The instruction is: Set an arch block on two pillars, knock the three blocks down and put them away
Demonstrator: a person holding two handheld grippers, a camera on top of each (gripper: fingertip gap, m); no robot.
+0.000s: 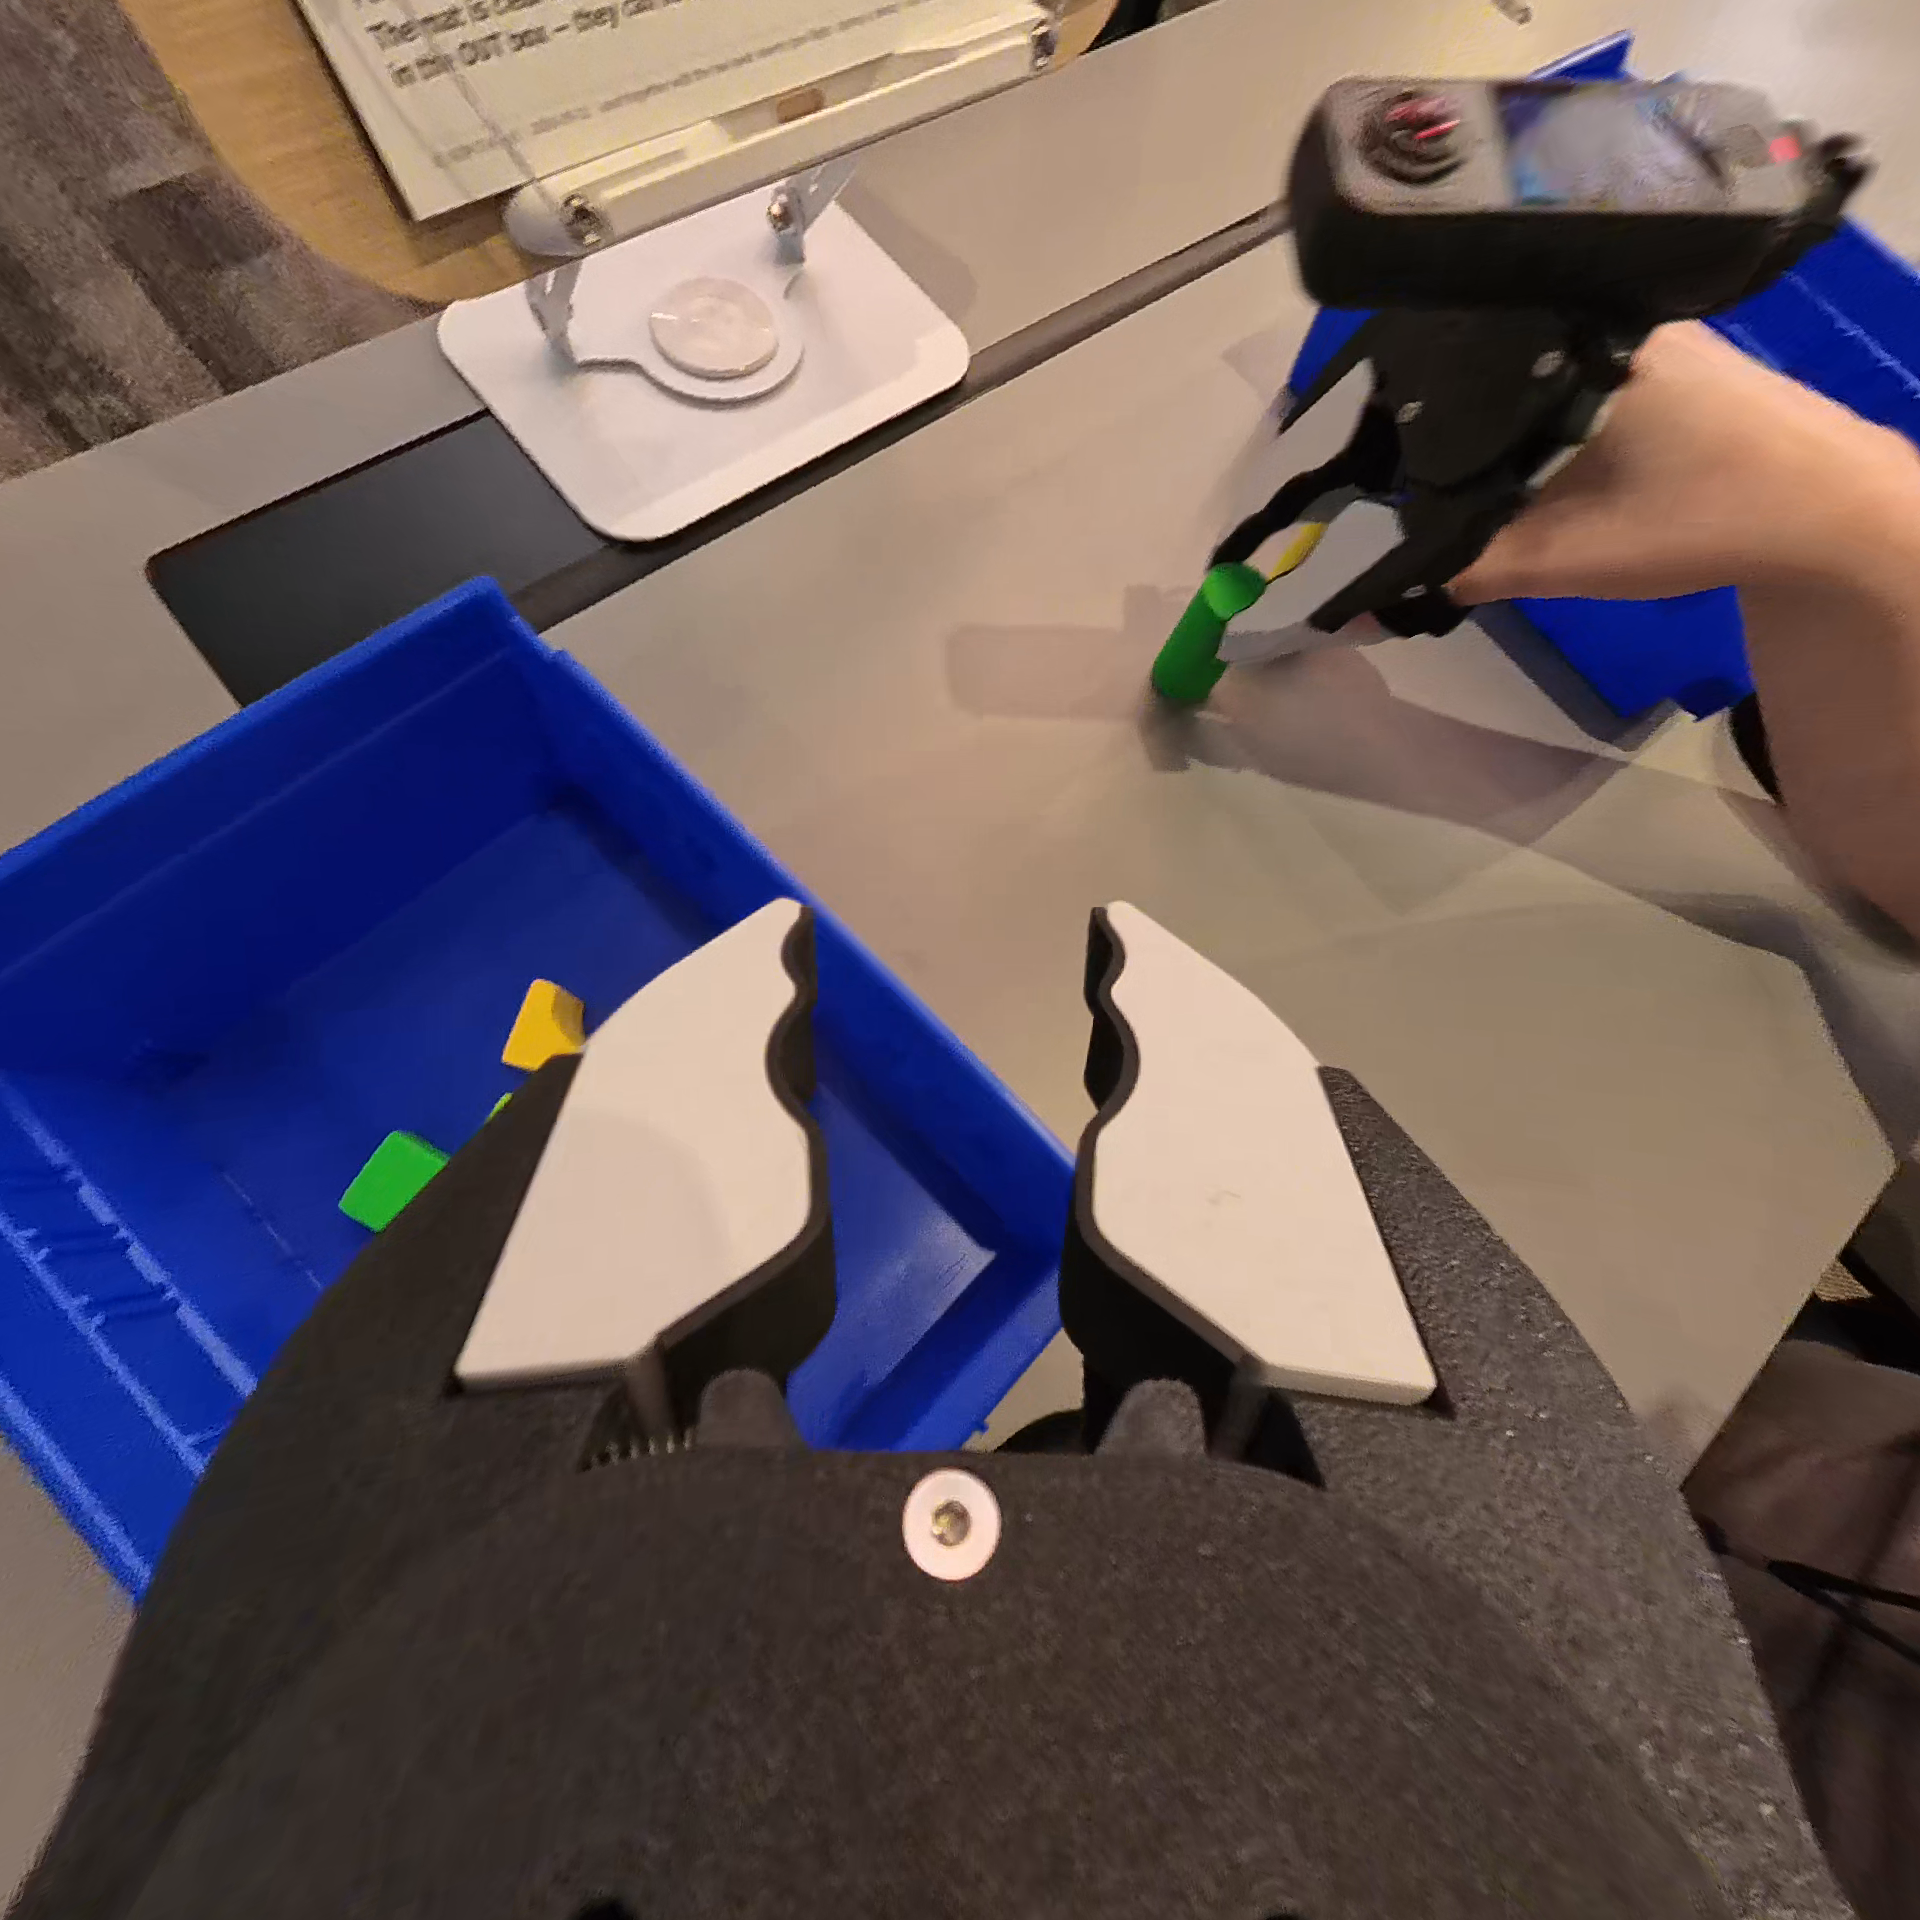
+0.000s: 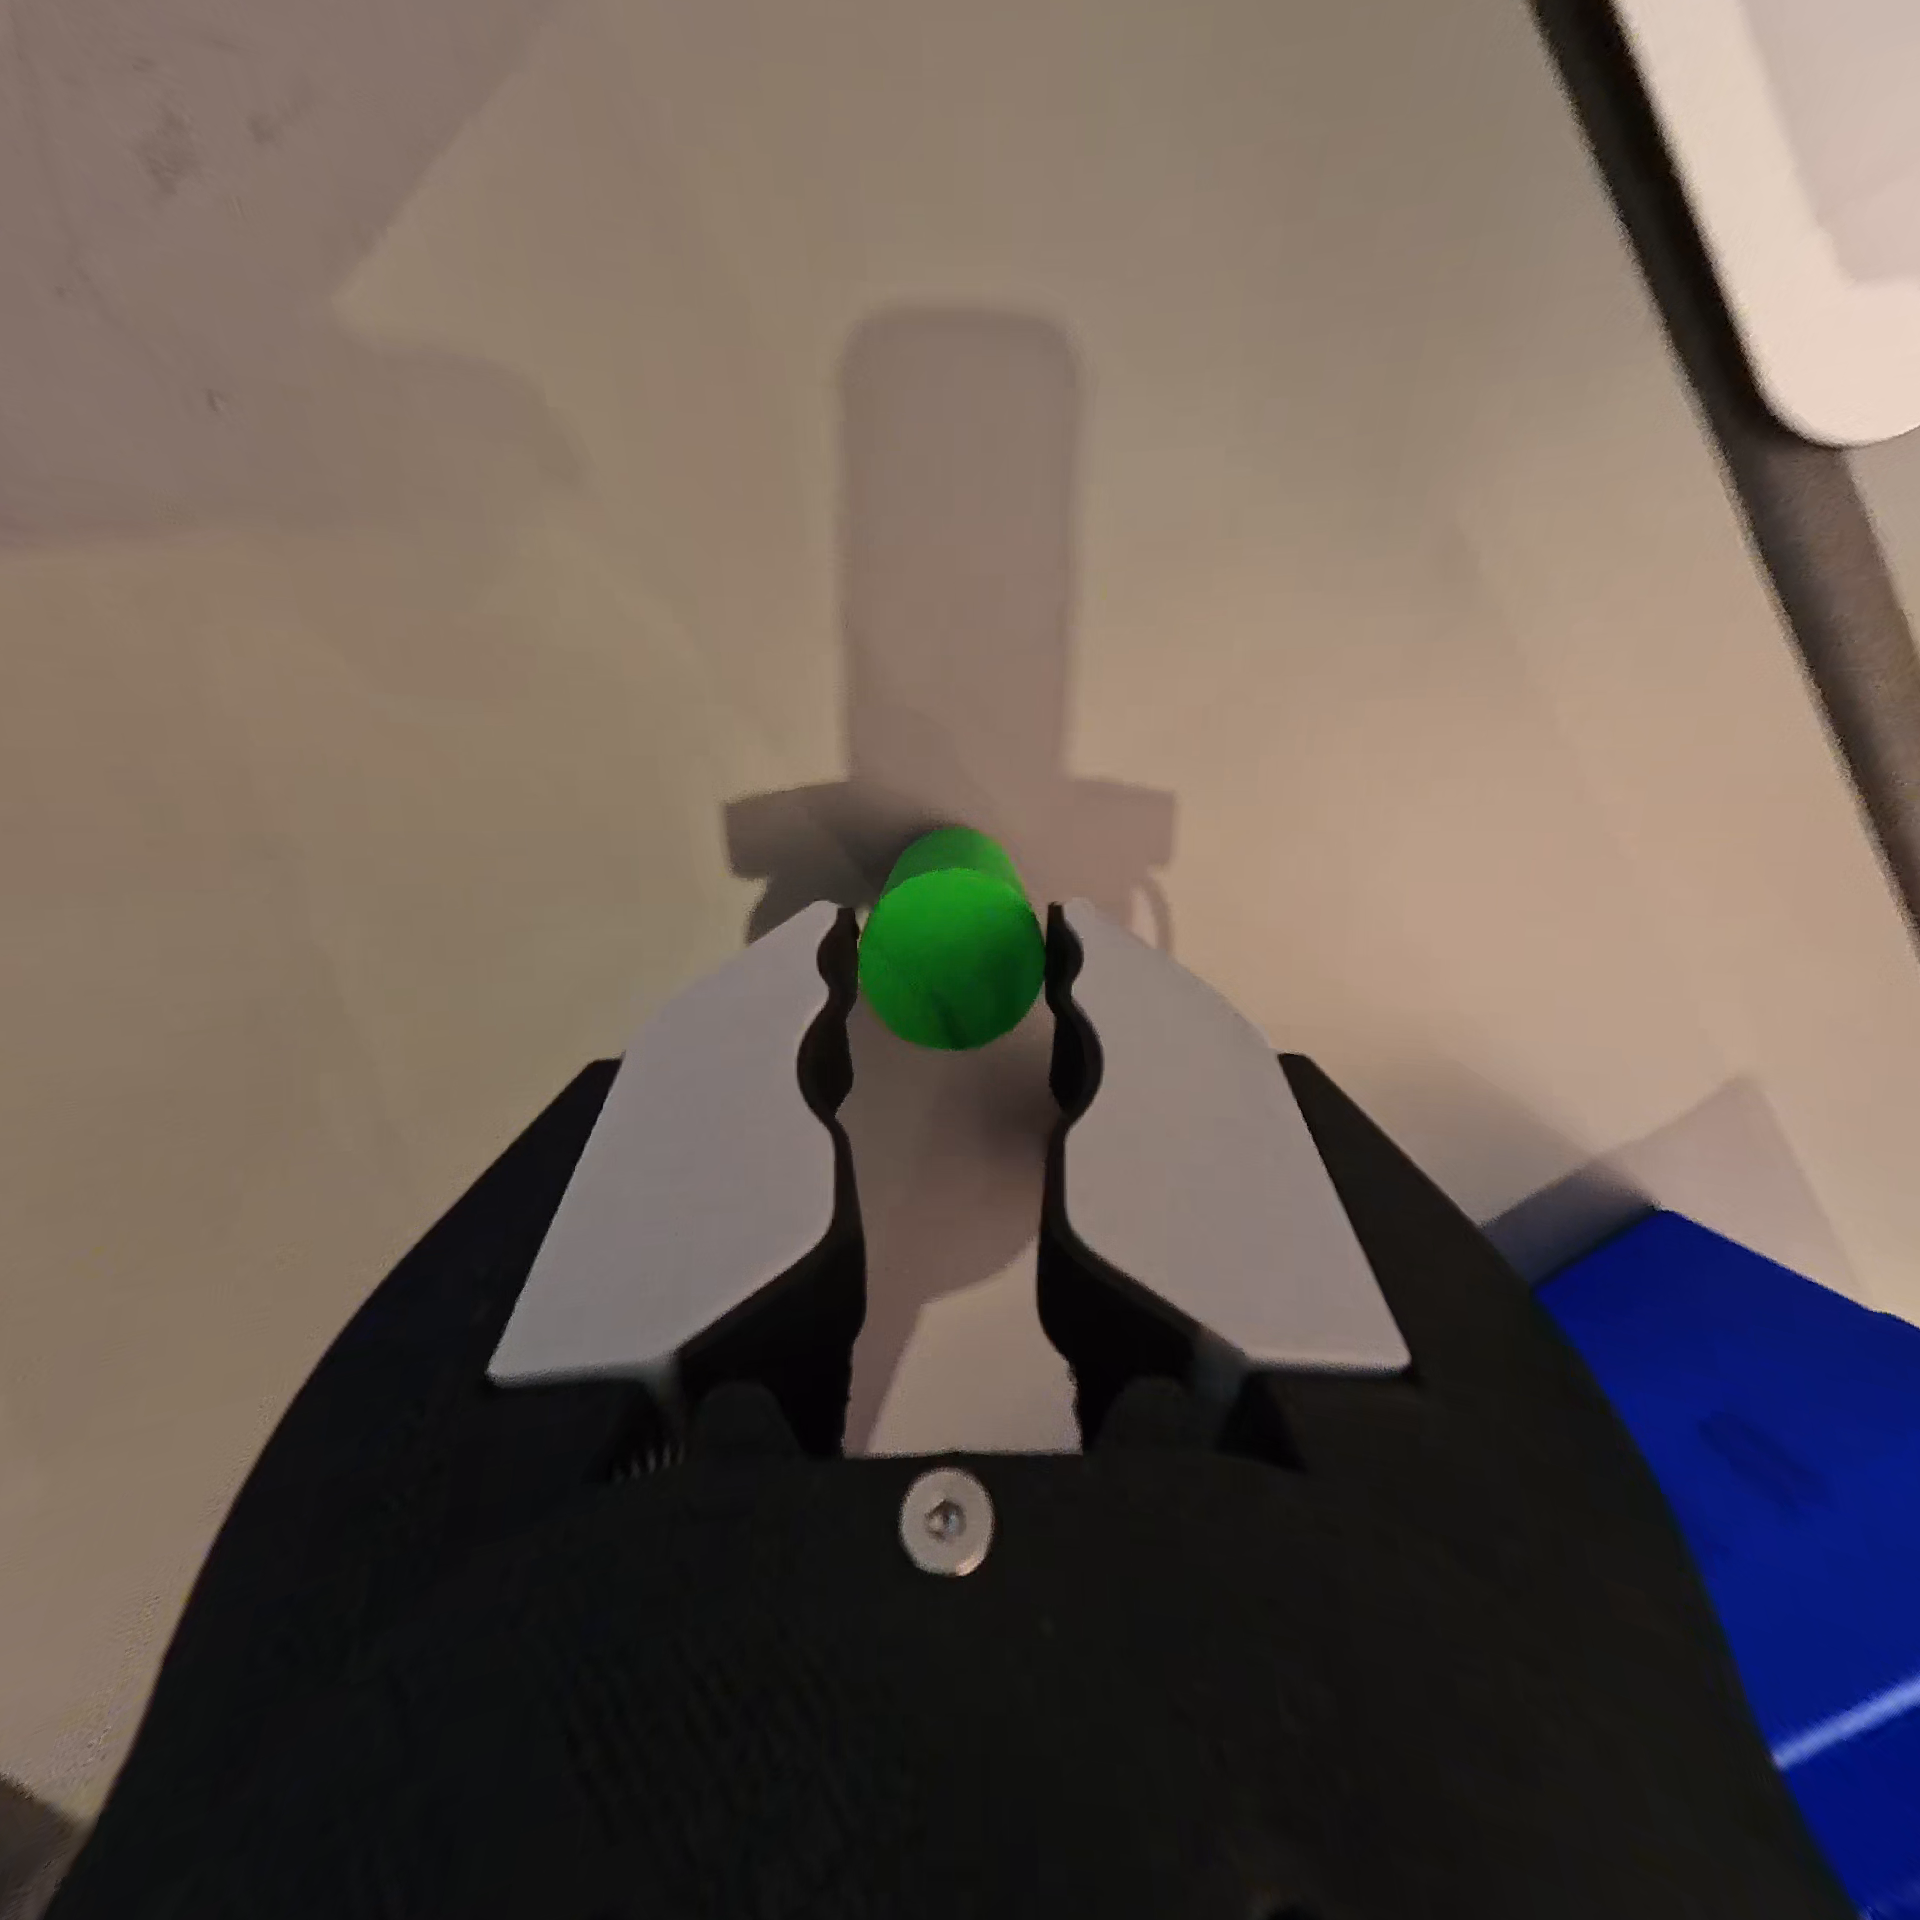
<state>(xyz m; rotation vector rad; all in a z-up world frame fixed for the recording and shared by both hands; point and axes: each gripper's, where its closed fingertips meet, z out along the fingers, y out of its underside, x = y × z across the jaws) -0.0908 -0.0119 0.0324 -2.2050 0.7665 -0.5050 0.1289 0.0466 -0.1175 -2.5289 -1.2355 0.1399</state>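
A green cylinder block stands slightly tilted with its foot on the grey table. My right gripper is closed around its top end, with both fingertips against its sides. In the left wrist view the green cylinder and the right gripper show at the far right, held by a hand. A sliver of something yellow shows behind those fingers. My left gripper is open and empty, hovering over the right rim of a blue bin. In that bin lie a yellow block and a green block.
A second blue bin stands behind the right gripper and shows at the lower right of the right wrist view. A white stand base holding a sign sits on a dark strip at the table's far edge. About 30 centimeters separates my left fingertips from my right. The yellow block is about 20 centimeters from my left fingertips.
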